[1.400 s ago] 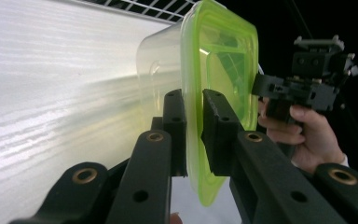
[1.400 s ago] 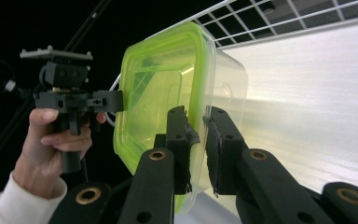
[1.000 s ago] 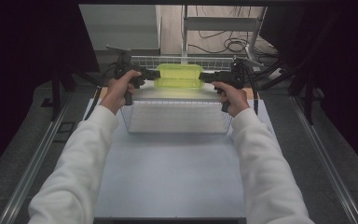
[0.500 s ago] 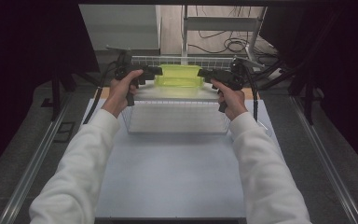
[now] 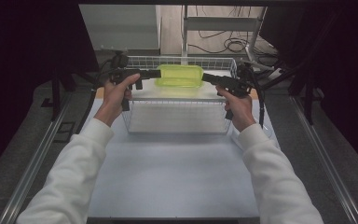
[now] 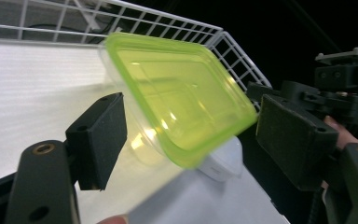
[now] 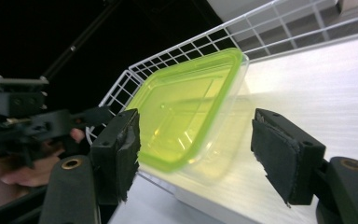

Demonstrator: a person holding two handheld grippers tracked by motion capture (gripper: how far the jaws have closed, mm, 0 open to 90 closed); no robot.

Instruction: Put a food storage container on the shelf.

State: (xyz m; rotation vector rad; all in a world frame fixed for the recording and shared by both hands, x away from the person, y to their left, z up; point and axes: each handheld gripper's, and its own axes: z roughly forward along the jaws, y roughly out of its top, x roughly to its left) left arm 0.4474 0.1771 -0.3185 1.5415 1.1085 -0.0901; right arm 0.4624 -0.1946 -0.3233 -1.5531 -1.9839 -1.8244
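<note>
Both tongs [image 5: 156,73] [image 5: 207,77] have just been opening, now released beside the tub [image 5: 179,75] in the basket [image 5: 177,122]; backing out carelessly risks a pad snagging its lid

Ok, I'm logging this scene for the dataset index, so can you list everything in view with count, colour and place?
food container: one, clear tub with a lime-green lid, inside the basket near its far wall, between the two tongs.
wire basket: one, white, at the far half of the table.
table: one, pale grey top, centre of the high view.
left tongs: one, black, jaws open, just been opening, beside the container's left end.
right tongs: one, black, jaws open, just been opening, beside its right end.
sleeves: two, white.
</note>
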